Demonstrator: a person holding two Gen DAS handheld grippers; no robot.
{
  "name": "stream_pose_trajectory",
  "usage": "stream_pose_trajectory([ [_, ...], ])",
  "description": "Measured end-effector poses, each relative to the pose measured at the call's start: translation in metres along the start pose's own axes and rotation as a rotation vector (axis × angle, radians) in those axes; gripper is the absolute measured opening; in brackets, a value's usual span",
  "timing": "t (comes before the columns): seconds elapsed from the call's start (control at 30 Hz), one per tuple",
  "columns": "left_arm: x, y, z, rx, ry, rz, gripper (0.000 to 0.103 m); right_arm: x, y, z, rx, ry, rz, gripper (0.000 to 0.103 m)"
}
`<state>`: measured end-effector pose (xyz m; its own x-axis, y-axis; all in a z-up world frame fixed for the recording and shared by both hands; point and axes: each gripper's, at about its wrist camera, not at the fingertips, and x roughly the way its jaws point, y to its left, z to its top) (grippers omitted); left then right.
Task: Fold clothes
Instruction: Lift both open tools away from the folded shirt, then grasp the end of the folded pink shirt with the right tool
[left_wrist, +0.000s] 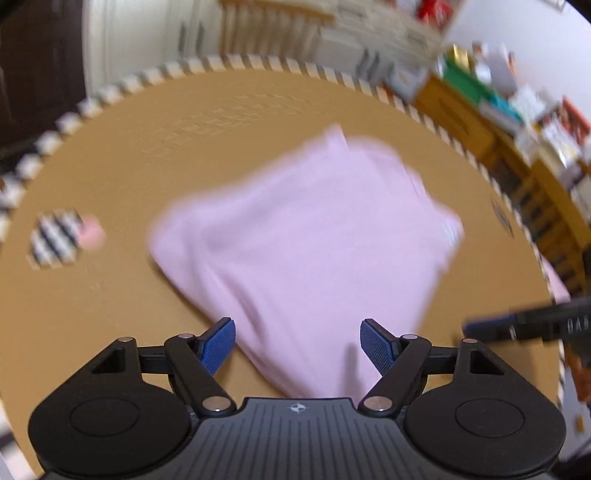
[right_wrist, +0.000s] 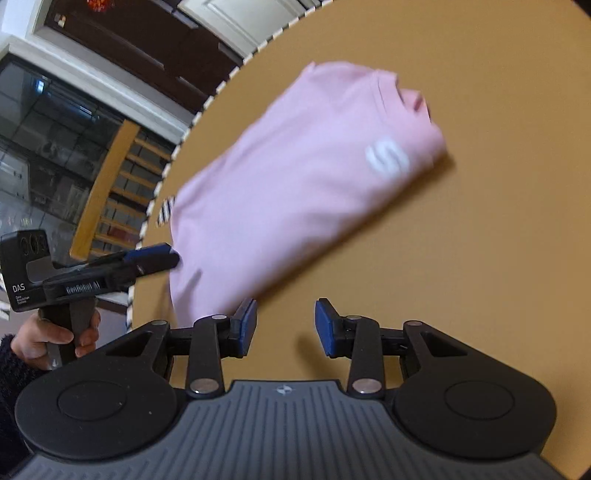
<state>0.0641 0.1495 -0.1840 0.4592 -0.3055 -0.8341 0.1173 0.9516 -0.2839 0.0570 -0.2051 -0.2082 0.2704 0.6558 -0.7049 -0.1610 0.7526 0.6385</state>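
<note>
The left tongs are wide apart and grasp nothing; the near corner of the pink shirt lies under the gap between the blue pads, and the pads do not press on it. The right tongs are also released, with only bare counter between their pads; the lower edge of the shirt is just beside the left one.

The shirt lies folded in a rough rectangle on the tan counter, apart from the striped border. Its collar and a white logo face up at the far end.

From the right wrist view, the left tongs come in from the side with their tips at the shirt's edge. A hand in a dark fuzzy sleeve holds their handle. A small striped marker lies on the counter, left of the shirt.
</note>
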Motion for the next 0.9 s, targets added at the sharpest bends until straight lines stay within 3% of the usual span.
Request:
stream_pose_trajectory([
  [0.07,0.009,-0.008,-0.014,-0.034,0.06,-0.034,0.079,-0.005,-0.002,-0.005,0.005,-0.003,-0.01,0.042],
  [0.13,0.01,-0.015,-0.023,-0.04,0.022,-0.032,0.08,-0.012,-0.004,-0.006,0.017,-0.018,-0.012,0.044],
  [0.2,0.011,-0.018,-0.024,-0.107,0.004,-0.036,0.079,-0.022,-0.006,-0.006,0.017,-0.044,-0.017,0.052],
  [0.3,0.019,-0.023,-0.032,-0.218,0.001,-0.111,0.073,-0.038,-0.01,0.0,-0.007,-0.097,-0.042,0.052],
  [0.6,0.069,-0.13,-0.049,-0.222,0.032,-0.325,0.074,-0.088,-0.058,0.002,0.071,-0.201,-0.108,0.055],
  [0.77,0.075,-0.177,-0.065,-0.14,0.095,-0.387,0.073,-0.087,-0.105,-0.003,0.281,-0.131,-0.005,0.056],
  [0.9,0.033,-0.169,-0.071,-0.072,0.003,-0.309,0.074,-0.069,-0.119,-0.006,0.362,-0.056,0.092,0.056],
])
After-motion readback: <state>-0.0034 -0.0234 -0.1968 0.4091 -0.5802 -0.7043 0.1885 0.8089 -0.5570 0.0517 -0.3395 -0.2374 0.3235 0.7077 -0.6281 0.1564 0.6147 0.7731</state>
